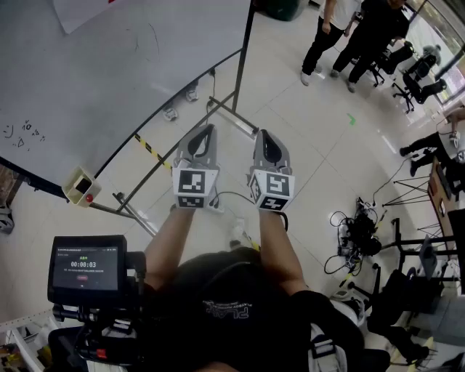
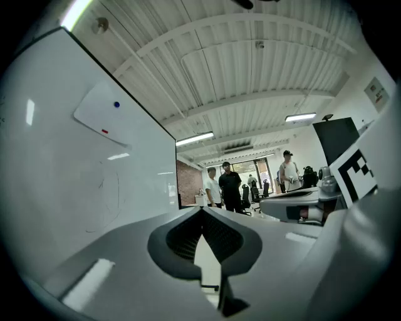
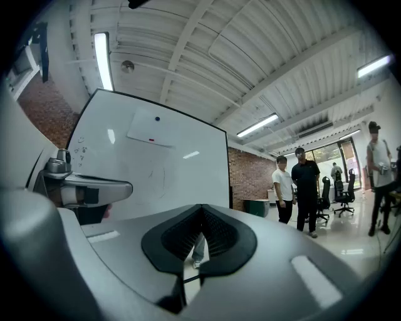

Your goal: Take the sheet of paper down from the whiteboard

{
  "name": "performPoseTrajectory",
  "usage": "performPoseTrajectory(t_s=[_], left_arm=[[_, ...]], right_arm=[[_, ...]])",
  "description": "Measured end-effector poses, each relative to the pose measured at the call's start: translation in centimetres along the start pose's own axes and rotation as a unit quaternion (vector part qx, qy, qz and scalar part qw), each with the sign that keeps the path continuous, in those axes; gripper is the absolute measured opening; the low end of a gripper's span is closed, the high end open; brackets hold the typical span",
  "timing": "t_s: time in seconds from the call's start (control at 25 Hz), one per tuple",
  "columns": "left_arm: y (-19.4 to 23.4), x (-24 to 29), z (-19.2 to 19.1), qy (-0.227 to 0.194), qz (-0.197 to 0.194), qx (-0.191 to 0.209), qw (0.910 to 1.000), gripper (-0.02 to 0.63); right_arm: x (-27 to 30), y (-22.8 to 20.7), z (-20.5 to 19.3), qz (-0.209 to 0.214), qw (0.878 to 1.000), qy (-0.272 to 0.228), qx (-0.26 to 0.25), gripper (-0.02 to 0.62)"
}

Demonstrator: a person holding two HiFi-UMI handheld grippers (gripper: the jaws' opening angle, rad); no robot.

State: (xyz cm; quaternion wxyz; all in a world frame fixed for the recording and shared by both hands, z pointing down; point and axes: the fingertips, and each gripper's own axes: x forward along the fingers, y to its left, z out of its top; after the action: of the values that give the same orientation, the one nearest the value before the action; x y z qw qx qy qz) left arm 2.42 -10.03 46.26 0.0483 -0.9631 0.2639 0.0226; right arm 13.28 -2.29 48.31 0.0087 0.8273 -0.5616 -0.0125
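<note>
A white sheet of paper hangs high on the whiteboard, held by a blue magnet and a red one. It also shows in the right gripper view, sheet of paper, and at the head view's top edge, sheet of paper. My left gripper and right gripper are held side by side, level, in front of my body, well short of the whiteboard. Both are shut with nothing between the jaws.
The whiteboard stands on a wheeled metal frame with a yellow-black striped bar. Several people stand at the far right by office chairs. Cables lie on the tiled floor. A small screen sits at my lower left.
</note>
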Motion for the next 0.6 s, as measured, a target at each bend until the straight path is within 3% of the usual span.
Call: performPoseTrajectory(t_s=[0.4, 0.6], left_arm=[[0.1, 11.1, -1.0, 0.023, 0.042, 0.004, 0.9989, 0.002], [1.8, 12.5, -1.4, 0.041, 0.064, 0.013, 0.9970, 0.002]], right_arm=[[9.9, -6.5, -0.4, 0.053, 0.999, 0.011, 0.005, 0.014], [13.3, -4.5, -0.3, 0.101, 0.995, 0.013, 0.014, 0.014]])
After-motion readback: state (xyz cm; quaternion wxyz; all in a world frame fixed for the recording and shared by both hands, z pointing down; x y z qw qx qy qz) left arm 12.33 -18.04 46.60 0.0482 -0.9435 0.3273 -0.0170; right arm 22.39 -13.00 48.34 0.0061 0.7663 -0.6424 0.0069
